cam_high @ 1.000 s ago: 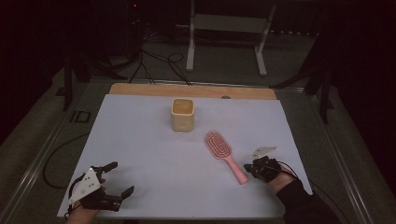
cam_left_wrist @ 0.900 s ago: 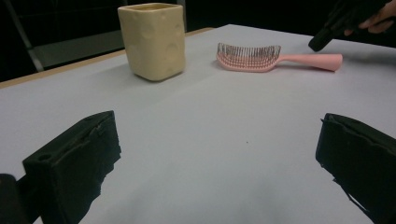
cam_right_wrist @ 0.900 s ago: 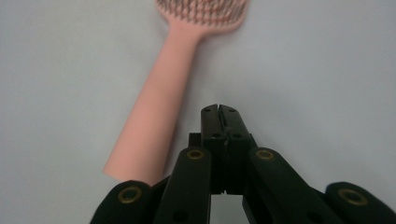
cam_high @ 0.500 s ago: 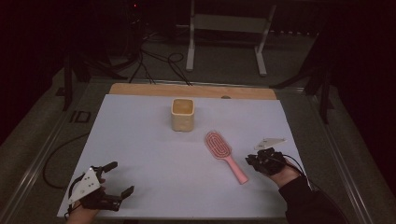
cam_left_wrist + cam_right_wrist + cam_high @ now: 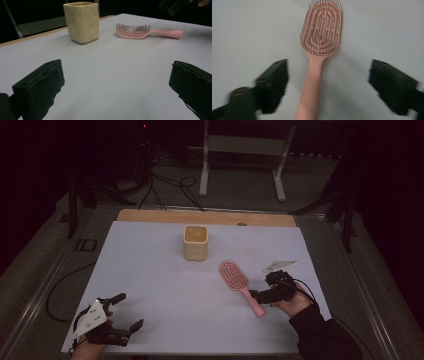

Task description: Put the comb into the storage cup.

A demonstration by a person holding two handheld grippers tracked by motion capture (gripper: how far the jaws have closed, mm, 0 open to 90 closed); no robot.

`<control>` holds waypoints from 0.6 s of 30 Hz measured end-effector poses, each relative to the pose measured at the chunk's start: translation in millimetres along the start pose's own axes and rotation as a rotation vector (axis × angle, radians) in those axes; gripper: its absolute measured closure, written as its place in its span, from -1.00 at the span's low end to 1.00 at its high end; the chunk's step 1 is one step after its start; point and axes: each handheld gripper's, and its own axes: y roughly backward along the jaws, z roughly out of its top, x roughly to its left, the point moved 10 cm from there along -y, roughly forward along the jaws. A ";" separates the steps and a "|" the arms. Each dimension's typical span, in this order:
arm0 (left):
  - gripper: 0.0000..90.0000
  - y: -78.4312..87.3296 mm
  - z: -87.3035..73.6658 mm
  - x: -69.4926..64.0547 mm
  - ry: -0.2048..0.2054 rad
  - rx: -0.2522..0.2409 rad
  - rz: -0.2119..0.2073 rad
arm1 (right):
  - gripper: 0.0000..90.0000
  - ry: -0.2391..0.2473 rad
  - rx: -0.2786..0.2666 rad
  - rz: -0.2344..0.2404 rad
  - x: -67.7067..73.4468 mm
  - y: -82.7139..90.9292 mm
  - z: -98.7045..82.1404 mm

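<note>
**Right gripper lets go of the hairbrush**

At the right side of the white table cover [image 5: 150, 270], your right gripper [image 5: 257, 296] has just spread its jaws wide. A second ago it was low at the handle end of the pink hairbrush [image 5: 239, 285], jaws closed; now the hand has come up a little, and the right gripper view shows both black jaws standing well apart on either side of the handle, neither pad touching it. The hairbrush [image 5: 322, 32] lies flat on the cover, bristles up, head pointing away from you and toward the cream ceramic cup [image 5: 195, 242], which stands upright a short way beyond it and clear of it.

That reads as a release: either you have set the brush down where you wanted it, or you are resetting for a better hold on the handle. If a fresh grasp is the plan, the handle is centred between your jaws already.

Your left gripper [image 5: 131, 312] has kept its place at the near left corner, jaws spread and empty, resting low over the cover. From its own view the cup [image 5: 82, 21] and brush [image 5: 140, 32] sit well ahead of it.
</note>
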 end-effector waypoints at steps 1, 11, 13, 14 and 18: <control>-1.00 0.0 0.0 0.0 0.001 0.000 0.000 | -0.78 -0.005 0.011 -0.004 0.6 -2.5 1.2; -1.00 0.3 0.0 0.1 0.004 -0.002 -0.002 | -0.77 -0.038 0.065 0.028 10.4 -22.8 5.8; -1.00 0.5 -0.1 0.2 0.005 -0.002 -0.002 | -0.68 -0.049 0.093 0.029 8.7 -27.6 5.1; -1.00 0.5 -0.1 0.2 0.005 -0.002 -0.002 | -0.70 -0.061 0.122 0.046 8.9 -30.5 3.1; -1.00 0.5 0.0 0.1 0.006 -0.003 -0.002 | -0.64 -0.086 0.175 0.056 6.5 -41.9 -0.2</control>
